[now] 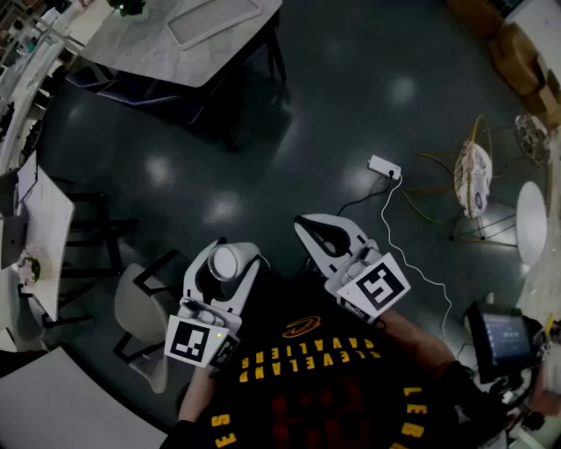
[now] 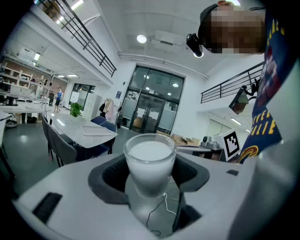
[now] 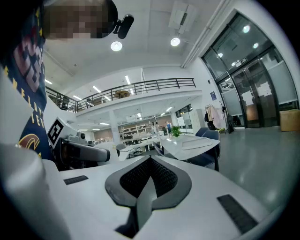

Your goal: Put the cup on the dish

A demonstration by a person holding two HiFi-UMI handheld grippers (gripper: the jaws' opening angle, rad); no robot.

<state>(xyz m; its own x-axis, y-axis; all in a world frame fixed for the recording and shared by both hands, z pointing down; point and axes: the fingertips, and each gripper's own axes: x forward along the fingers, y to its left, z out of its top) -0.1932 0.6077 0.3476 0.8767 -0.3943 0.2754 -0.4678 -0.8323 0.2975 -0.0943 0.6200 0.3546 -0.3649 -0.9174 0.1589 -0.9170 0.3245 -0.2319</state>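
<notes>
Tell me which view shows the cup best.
The left gripper view: the cup fills the centre, upright, gripped by the left tool. The head view shows it small, from above. The right gripper view shows no cup.

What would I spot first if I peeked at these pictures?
The milky white cup catches the eye first: the left gripper grips it between its jaws, up in the air above the dark shiny floor. Right beside it, the right gripper is shut with nothing in it. Farther off, at the top left of the head view, stands a pale table with a flat tray on it.
</notes>
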